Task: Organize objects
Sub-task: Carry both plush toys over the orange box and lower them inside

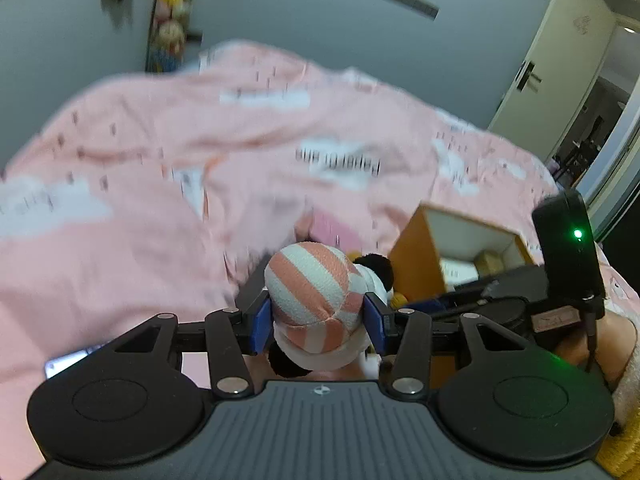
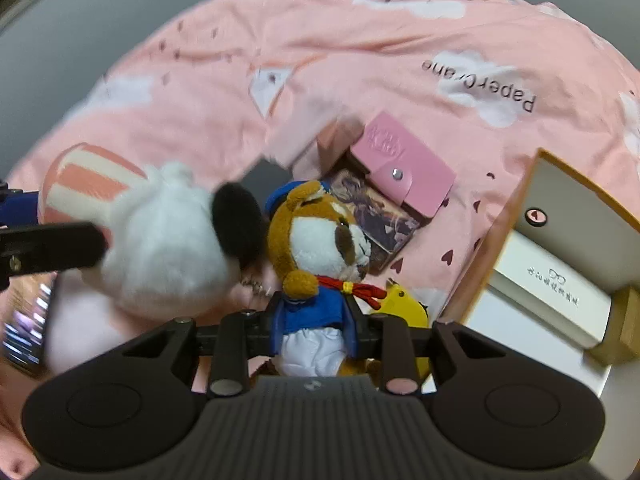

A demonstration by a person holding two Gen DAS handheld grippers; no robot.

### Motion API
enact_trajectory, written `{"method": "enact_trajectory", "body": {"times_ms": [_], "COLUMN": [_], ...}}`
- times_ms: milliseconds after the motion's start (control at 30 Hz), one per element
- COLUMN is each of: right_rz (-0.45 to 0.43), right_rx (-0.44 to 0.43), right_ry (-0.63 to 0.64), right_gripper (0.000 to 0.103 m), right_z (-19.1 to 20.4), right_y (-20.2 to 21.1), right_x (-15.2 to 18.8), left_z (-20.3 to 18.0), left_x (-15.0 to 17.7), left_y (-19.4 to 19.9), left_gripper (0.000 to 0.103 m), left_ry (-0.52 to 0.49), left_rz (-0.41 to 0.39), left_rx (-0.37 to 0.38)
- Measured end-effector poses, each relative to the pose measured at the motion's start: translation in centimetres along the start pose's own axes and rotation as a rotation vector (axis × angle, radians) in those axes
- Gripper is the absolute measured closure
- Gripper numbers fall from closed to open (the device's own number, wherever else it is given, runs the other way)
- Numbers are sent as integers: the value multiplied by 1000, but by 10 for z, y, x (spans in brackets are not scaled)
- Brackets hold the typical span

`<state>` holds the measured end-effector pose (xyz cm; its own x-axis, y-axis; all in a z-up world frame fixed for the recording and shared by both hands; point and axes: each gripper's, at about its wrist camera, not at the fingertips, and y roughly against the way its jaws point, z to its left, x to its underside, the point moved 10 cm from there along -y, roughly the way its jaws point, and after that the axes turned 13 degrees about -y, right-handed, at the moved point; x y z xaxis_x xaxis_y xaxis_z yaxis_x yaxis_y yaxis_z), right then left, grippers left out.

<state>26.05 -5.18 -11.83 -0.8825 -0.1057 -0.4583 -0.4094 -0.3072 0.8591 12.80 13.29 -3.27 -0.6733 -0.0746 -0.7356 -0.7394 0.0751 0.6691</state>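
Observation:
My left gripper (image 1: 318, 322) is shut on a white plush toy with a pink-and-white striped hat (image 1: 312, 284), held above the pink bedspread (image 1: 160, 140). The same plush (image 2: 160, 236) shows in the right wrist view at the left, with its black ear beside the bear. My right gripper (image 2: 314, 326) is shut on a brown plush bear (image 2: 320, 248) with a blue cap, blue shirt and red scarf, gripped around its body. An open orange-sided box (image 2: 536, 248) stands at the right; it also shows in the left wrist view (image 1: 452, 248).
A pink snap wallet (image 2: 404, 164) lies on a dark picture booklet (image 2: 380, 220) behind the bear. A yellow toy (image 2: 404, 304) sits by the right finger. A white case (image 2: 548, 288) lies in the box. A phone (image 2: 28, 328) lies at the left. An open door (image 1: 560, 64) is far right.

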Motion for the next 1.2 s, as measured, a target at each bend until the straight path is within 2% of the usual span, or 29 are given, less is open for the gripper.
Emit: {"method": "enact_trajectory", "body": {"times_ms": [267, 433, 533, 700, 833, 967, 1200], "right_rz": [-191, -340, -376, -338, -277, -215, -149], "right_rx": [-100, -61, -8, 86, 131, 151, 154], "right_ry": [-126, -216, -304, -460, -543, -589, -636], "right_gripper": [72, 72, 72, 72, 72, 72, 72], "right_z": [-4, -39, -75, -132, -160, -177, -195], "right_y": [85, 144, 163, 151, 126, 96, 72], "right_x": [-16, -13, 1, 34, 57, 68, 75], "left_z": [-28, -80, -120, -179, -204, -216, -223], "left_x": [-45, -71, -78, -67, -44, -22, 1], "left_y": [28, 26, 12, -37, -79, -113, -155], "left_gripper": [49, 49, 49, 49, 49, 49, 48], "left_ry": [-125, -261, -384, -615, -744, -868, -1157], "left_rz": [-110, -183, -206, -170, -115, -78, -52], "left_rx": [-21, 27, 66, 147, 178, 156, 115]}}
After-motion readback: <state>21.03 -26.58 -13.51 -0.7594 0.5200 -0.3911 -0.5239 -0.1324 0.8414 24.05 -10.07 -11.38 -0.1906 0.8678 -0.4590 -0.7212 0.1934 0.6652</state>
